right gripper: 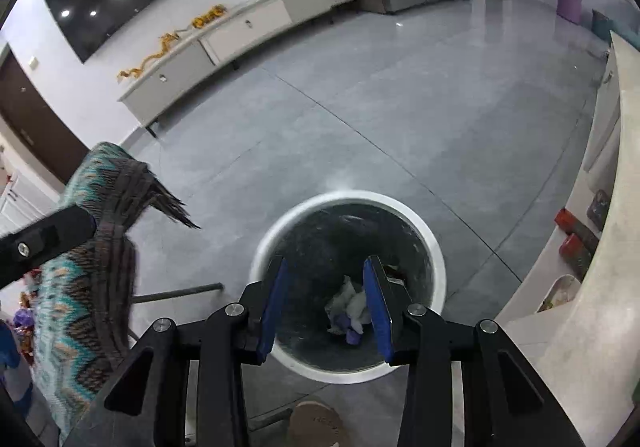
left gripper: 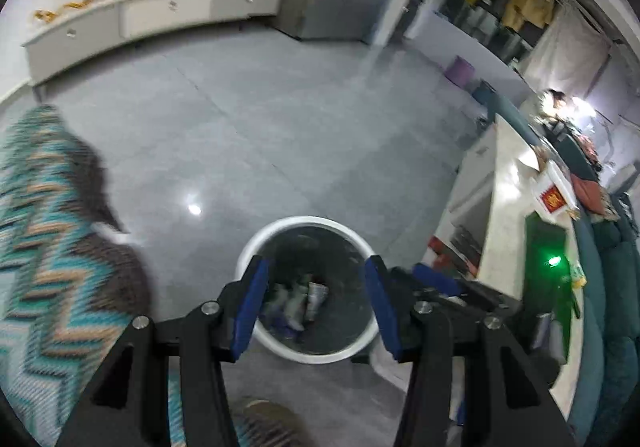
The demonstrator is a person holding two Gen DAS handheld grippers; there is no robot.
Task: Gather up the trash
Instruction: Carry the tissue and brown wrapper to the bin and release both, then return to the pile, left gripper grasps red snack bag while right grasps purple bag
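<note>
Left wrist view: left tool (left gripper: 316,303) spread, nothing between its blue pads, poised above white-rimmed bin (left gripper: 256,243). Trash (left gripper: 298,301) lies in the bin's bottom: crumpled wrappers, likely light and soft; pinch a raised fold.

Right wrist view: right tool (right gripper: 326,305) likewise spread, empty. Shows purple scraps the blurrier left view does not.

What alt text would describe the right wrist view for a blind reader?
The open right claw hangs empty above a white bin on a grey floor, with crumpled trash lying inside. A zigzag cloth hangs to the left.
</note>
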